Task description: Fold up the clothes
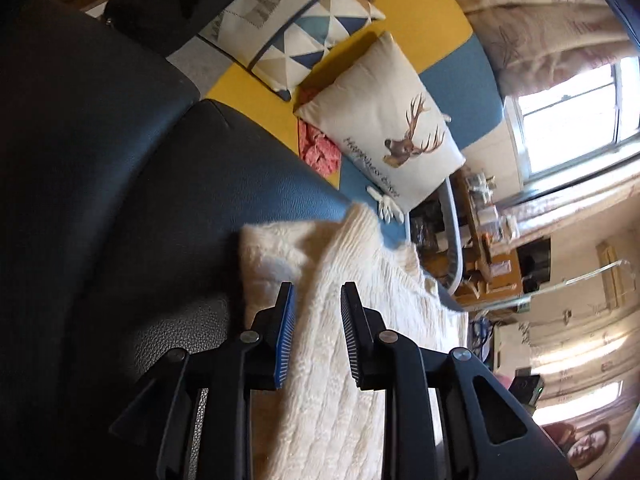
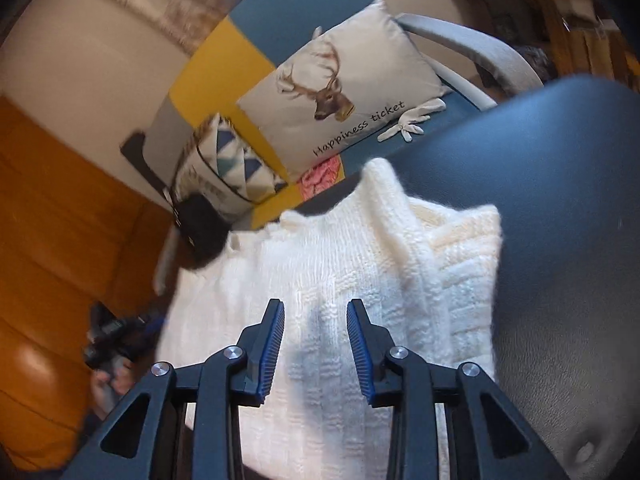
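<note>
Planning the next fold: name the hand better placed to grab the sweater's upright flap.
Probably the left gripper: the cream sweater's flap rises right ahead of it. The right gripper faces flat knit.

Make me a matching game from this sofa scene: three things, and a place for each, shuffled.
Things:
1. cream knitted sweater
2. cream cushion printed with a deer head
3. crumpled pink cloth

Places:
A. tucked below the cushion's lower edge
B. spread on the dark leather surface
C. propped against the blue and yellow backrest

Pairs: 1-B, 2-C, 3-A
</note>
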